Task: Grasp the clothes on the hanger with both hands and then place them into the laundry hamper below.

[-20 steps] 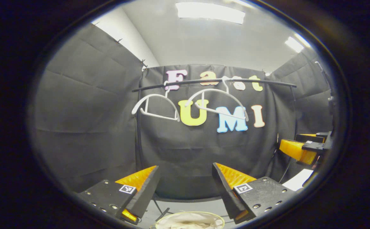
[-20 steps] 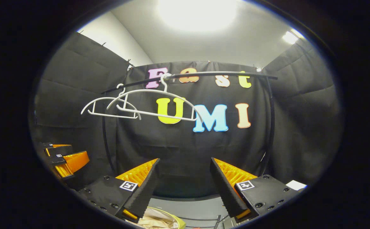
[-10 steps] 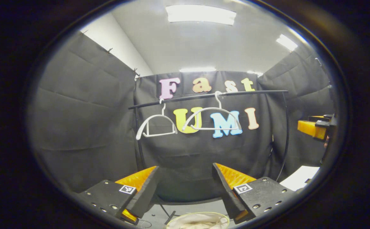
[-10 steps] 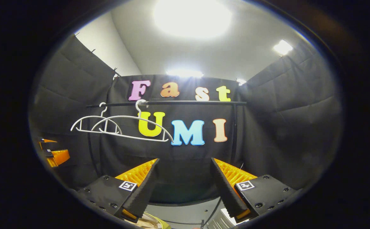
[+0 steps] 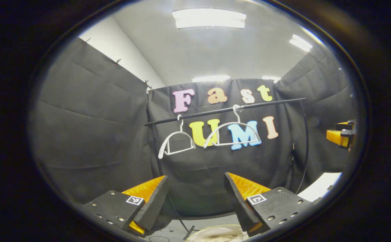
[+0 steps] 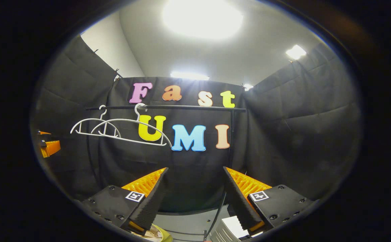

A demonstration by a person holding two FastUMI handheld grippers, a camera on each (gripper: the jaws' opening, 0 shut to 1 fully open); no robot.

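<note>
Clothes, pale crumpled fabric [image 5: 215, 235], apparently lie in the round hamper [image 5: 199, 232] below the black rail [image 5: 225, 109]. White plastic hangers [image 5: 232, 134] hang bare. Both tongs, left [image 5: 195, 198] and right [image 6: 193, 198], gape empty, having drawn back: task seemingly done.

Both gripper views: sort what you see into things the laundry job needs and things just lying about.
Part of the job:
- two bare white hangers on the black rail
- hamper below, pale cloth inside
- left claw, open
- right claw, open

Just lying about:
- white sheet on the floor
- black cable
</note>
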